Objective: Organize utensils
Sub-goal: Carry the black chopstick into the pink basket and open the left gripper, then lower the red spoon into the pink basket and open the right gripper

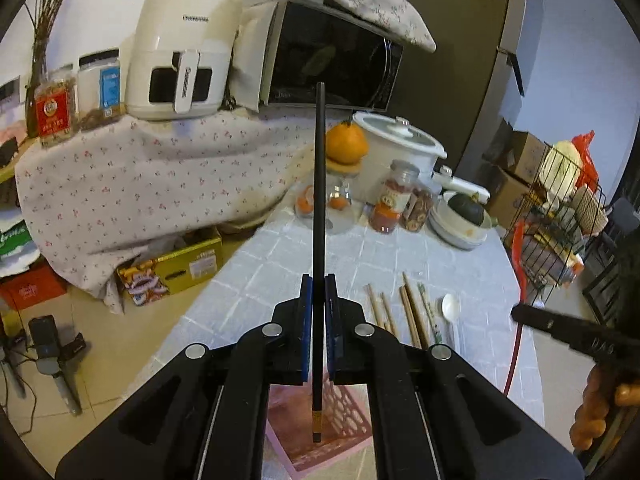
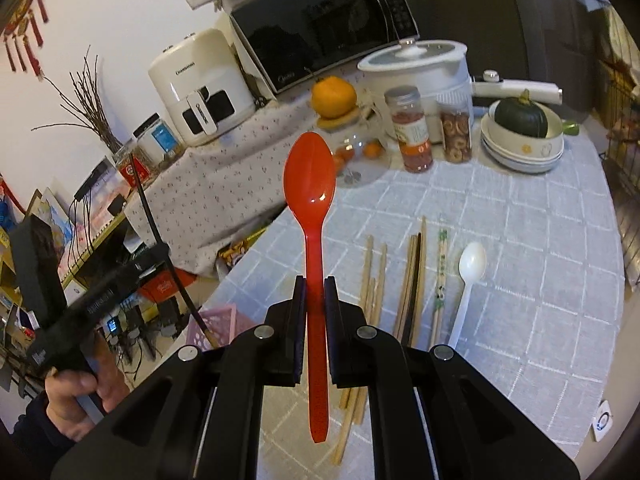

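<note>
Left gripper [image 1: 319, 280] clamps a black chopstick [image 1: 320, 184] over the pink basket [image 1: 340, 432] at the table's [image 2: 520, 280] edge. Right gripper [image 2: 315, 284] pinches the red spoon [image 2: 310, 184] w/ bare cloth to the right past the white spoon [image 2: 472, 264].

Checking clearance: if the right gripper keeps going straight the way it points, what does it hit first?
Probably the glass jar topped with an orange; the red spoon in the right gripper points there. Depth unclear.

From the left wrist we look down along the fingers, close over the near edge of the table [image 1: 460, 264], microwave [image 1: 332, 56] at upper centre. From the right wrist we face the same table [image 2: 520, 240] from further right. Both views share the wooden chopsticks [image 1: 412, 312] [image 2: 412, 276].
</note>
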The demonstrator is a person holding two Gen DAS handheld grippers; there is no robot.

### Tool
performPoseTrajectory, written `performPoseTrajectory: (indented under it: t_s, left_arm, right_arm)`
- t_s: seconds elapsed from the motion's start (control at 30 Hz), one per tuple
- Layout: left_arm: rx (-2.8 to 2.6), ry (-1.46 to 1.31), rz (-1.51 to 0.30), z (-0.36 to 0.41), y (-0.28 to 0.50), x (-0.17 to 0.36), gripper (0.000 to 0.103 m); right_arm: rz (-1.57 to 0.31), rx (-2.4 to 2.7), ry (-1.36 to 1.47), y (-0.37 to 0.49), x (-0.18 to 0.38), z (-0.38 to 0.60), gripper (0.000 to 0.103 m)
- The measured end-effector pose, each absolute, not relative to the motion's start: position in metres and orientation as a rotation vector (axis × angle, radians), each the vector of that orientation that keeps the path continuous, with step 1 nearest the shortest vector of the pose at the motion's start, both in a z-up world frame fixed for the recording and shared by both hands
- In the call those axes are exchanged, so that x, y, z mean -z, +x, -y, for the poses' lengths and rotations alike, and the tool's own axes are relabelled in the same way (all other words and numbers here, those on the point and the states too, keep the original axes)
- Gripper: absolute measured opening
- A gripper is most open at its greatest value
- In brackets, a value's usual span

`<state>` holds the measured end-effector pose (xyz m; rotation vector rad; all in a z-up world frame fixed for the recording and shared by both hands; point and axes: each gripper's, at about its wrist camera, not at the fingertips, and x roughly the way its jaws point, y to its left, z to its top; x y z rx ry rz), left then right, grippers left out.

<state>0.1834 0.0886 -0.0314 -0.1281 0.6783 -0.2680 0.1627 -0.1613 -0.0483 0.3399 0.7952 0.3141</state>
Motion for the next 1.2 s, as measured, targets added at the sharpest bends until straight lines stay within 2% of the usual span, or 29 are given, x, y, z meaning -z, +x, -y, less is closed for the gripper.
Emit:
performPoseTrajectory:
  t_s: [0.17, 0.2, 0.23, 0.27, 0.43, 0.57, 0.7, 0.77, 0.87, 1.03, 1.2]
  left_arm:
    - [0.267, -0.129, -0.737, -0.091, 0.186, 0.046, 0.006]
    - [0.274, -0.135, -0.759, -0.093, 0.188, 0.048, 0.012]
    - [0.287, -0.144, -0.786, -0.095, 0.19, 0.048, 0.025]
    - [0.292, -0.15, -0.797, -0.097, 0.19, 0.047, 0.03]
    - [0.331, -0.258, -0.762, -0.116, 0.187, 0.018, 0.036]
    - [0.322, -0.303, -0.776, -0.133, 0.19, 0.001, 0.037]
    - [0.325, -0.386, -0.759, -0.156, 0.19, -0.017, 0.048]
    - [0.327, -0.401, -0.748, -0.162, 0.188, -0.023, 0.05]
    - [0.326, -0.403, -0.769, -0.162, 0.188, -0.025, 0.054]
    - [0.292, -0.409, -0.843, -0.162, 0.193, -0.017, 0.066]
    - [0.253, -0.403, -0.884, -0.163, 0.195, -0.012, 0.071]
  right_arm:
    - [-0.742, -0.327, 0.366, 0.16, 0.045, 0.151, 0.009]
    - [-0.734, -0.331, 0.372, 0.159, 0.044, 0.148, 0.009]
    - [-0.723, -0.339, 0.381, 0.159, 0.044, 0.143, 0.009]
    - [-0.716, -0.348, 0.391, 0.158, 0.044, 0.138, 0.009]
    - [-0.675, -0.361, 0.438, 0.157, 0.045, 0.116, 0.009]
    - [-0.628, -0.371, 0.486, 0.163, 0.045, 0.094, 0.009]
    - [-0.592, -0.387, 0.456, 0.17, 0.042, 0.068, 0.009]
    - [-0.567, -0.384, 0.413, 0.174, 0.042, 0.052, 0.009]
    - [-0.556, -0.378, 0.36, 0.179, 0.049, 0.036, 0.009]
    - [-0.557, -0.35, 0.274, 0.181, 0.071, 0.024, 0.01]
    - [-0.604, -0.376, 0.245, 0.179, 0.088, 0.026, 0.012]
